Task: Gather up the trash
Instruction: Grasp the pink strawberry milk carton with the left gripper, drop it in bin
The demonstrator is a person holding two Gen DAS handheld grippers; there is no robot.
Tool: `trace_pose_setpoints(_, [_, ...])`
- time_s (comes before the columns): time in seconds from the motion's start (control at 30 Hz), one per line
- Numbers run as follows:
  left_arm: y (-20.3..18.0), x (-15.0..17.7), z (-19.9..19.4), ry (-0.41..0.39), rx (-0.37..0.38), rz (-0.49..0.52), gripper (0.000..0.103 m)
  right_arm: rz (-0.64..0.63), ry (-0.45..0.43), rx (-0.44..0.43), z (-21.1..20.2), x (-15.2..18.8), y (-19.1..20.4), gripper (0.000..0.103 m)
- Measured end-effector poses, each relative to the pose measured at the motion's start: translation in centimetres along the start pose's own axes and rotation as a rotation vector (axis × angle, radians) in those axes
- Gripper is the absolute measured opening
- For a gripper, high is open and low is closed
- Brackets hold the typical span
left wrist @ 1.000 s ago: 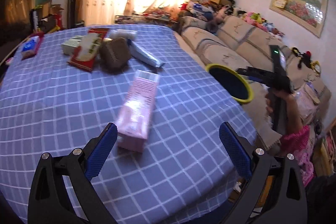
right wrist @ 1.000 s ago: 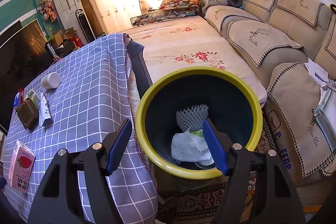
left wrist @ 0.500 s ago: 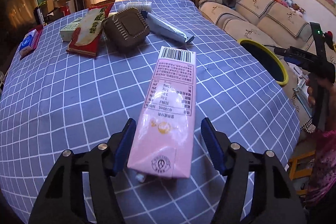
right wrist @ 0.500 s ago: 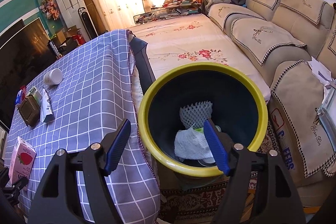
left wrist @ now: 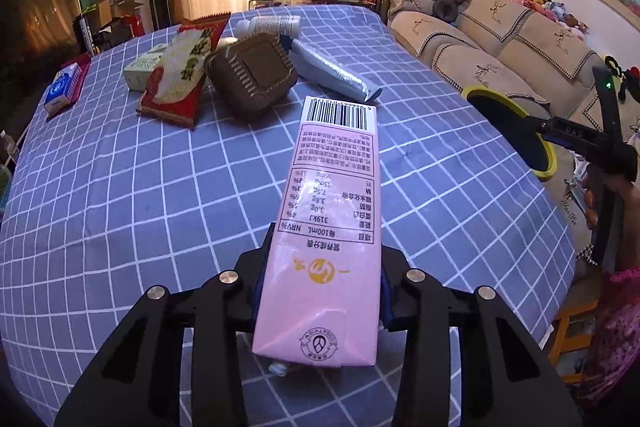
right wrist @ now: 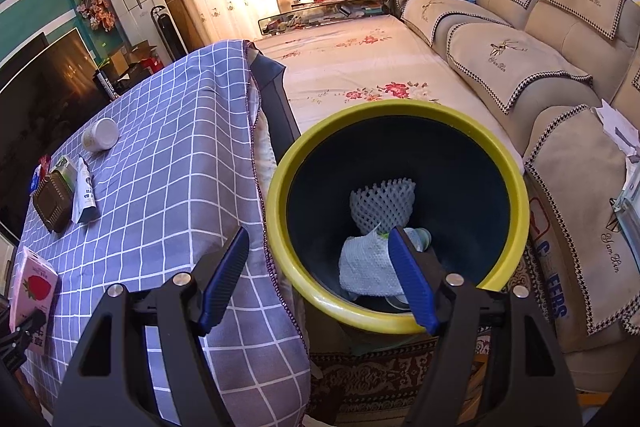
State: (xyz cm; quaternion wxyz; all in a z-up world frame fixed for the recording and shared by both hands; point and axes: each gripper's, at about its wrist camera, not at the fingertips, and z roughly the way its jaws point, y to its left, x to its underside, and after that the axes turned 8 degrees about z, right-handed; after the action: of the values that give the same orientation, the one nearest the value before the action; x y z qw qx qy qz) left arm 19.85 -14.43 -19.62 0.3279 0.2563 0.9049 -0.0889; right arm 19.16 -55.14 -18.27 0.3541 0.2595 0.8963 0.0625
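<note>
On the pink carton (left wrist: pixel 328 227), "100mL" (barcode above).

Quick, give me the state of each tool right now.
Left tool: jaws closing on the pink carton, pads against its sides.
Right tool: open, empty, over the yellow-rimmed bin.

The blue checked tablecloth (left wrist: pixel 120 187) carries a pink carton (left wrist: pixel 332 211), brown box (left wrist: pixel 252 75), red packet (left wrist: pixel 180 75) and tube (left wrist: pixel 332 77).

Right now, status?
Left gripper closing around pink milk carton. Right gripper open, empty, over yellow-rimmed bin. Nothing blocking.
</note>
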Motion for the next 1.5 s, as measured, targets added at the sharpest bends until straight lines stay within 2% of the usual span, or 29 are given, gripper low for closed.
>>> trace_pose_setpoints(0.17, [-0.9, -1.6, -1.6, -0.040, 0.011, 0.028, 0.040, 0.008, -0.018, -0.013, -0.8, 0.0, -0.3, 0.068])
trace_pose_setpoints(0.3, [-2.8, -4.1, -2.0, -0.061, 0.053, 0.083, 0.040, 0.017, -0.049, -0.014, -2.2, 0.1, -0.9, 0.068])
trace_pose_setpoints(0.57, [-9.1, -10.5, 0.4, -0.068, 0.162, 0.228, 0.040, 0.069, -0.118, 0.033, -5.4, -0.5, -4.6, 0.068])
trace_pose_setpoints(0.77, [-16.9, -16.0, 4.2, -0.048, 0.296, 0.362, 0.040, 0.137, -0.157, 0.077, -7.2, -0.8, -8.1, 0.069])
trace_pose_setpoints(0.93, [-22.3, -19.3, 8.5, -0.003, 0.365, 0.430, 0.040, 0.185, -0.162, 0.105, -7.7, -0.6, -10.4, 0.069])
trace_pose_setpoints(1.13, [-27.4, -21.1, 14.8, 0.096, 0.388, 0.479, 0.040, 0.212, -0.149, 0.128, -7.5, -0.4, -11.8, 0.069])
trace_pose_setpoints(1.27, [-28.8, -21.2, 17.6, 0.126, 0.373, 0.492, 0.041, 0.227, -0.156, 0.135, -7.7, -0.4, -12.4, 0.071])
trace_pose_setpoints(1.33, [-28.9, -21.3, 18.6, 0.138, 0.370, 0.481, 0.044, 0.227, -0.158, 0.137, -7.8, -0.4, -12.2, 0.071])
trace_pose_setpoints(1.4, [-28.5, -21.2, 18.7, 0.129, 0.362, 0.470, 0.069, 0.223, -0.157, 0.138, -7.9, -0.5, -12.0, 0.071])
trace_pose_setpoints(1.5, [-27.5, -21.5, 17.8, 0.094, 0.364, 0.451, 0.073, 0.214, -0.155, 0.138, -7.9, -0.5, -11.7, 0.072])
